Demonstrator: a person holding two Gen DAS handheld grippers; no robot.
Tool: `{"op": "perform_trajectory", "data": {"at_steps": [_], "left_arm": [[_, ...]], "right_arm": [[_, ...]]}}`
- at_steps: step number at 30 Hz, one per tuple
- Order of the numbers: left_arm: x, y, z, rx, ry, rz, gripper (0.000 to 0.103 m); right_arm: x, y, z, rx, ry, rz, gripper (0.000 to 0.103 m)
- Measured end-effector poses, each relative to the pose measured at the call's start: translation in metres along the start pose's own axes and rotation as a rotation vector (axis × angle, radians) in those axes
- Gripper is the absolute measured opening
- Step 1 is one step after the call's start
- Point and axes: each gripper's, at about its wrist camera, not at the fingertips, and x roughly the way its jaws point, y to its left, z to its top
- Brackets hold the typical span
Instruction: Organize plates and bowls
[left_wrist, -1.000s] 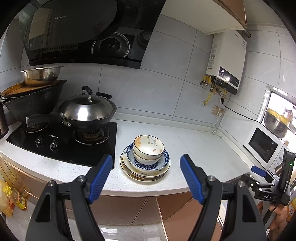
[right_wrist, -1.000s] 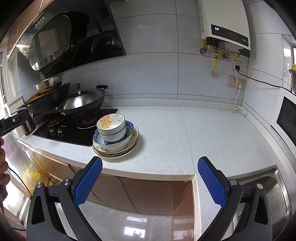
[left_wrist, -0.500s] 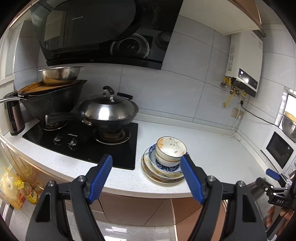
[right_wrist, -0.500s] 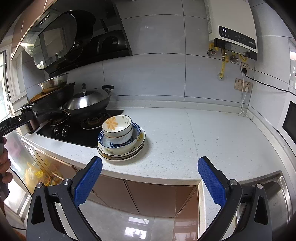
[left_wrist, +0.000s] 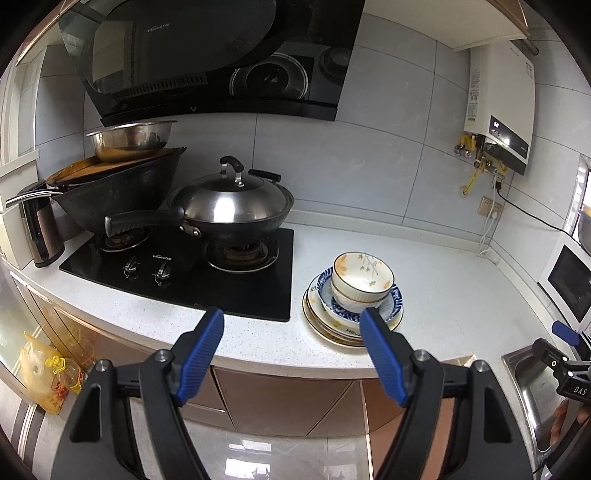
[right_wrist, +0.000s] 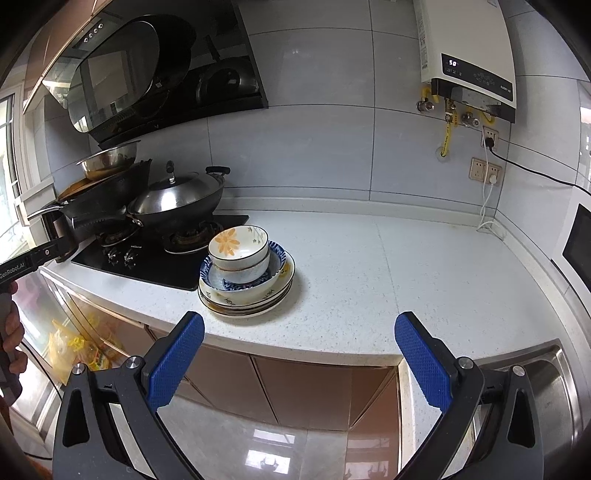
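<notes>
Two hand-held grippers hang ahead of you over the floor, short of a speckled white surface (right_wrist: 369, 266): your left hand-held gripper (left_wrist: 291, 350) and your right hand-held gripper (right_wrist: 299, 360) both stand with jaws spread wide and nothing between the blue ribbed pads.

Largest in view, the black glass hob (left_wrist: 184, 273) carries a steel-lidded wok (left_wrist: 232, 206), with a steel sink (right_wrist: 554, 387) at the far right edge. Just beside the hob sits the single stack of crockery (right_wrist: 246, 275): broad, flat cream plates (right_wrist: 258, 302) at the bottom, a blue-patterned dish (right_wrist: 279, 258) above them, and two small round bowls nested on top, the upper flower bowl (right_wrist: 238, 243) glazed white with an orange bloom.

Everything already rests in one pile, widest below, smallest above. That fits a finished tidy as well as a pile waiting to be sorted, and the scene does not settle which.

Should you handle it, judge the glaze as slick and the rims as thin: take a bowl by its wall with the pads squarely across it, lift straight up, and keep the plates beneath from sliding toward the surface edge.
</notes>
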Motion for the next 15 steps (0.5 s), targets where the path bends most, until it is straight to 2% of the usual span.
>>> {"op": "perform_trajectory", "data": {"at_steps": [8,15], "left_arm": [[0.019,-0.001,0.003,-0.023,0.056,0.047,0.075],[0.035,0.003,-0.001,-0.052,0.086,0.004,0.075]], "right_arm": [[-0.001,0.001,-0.005,0.024,0.012,-0.017,0.102],[-0.006,0.001,-0.01,0.042,0.011,-0.036,0.102]]}}
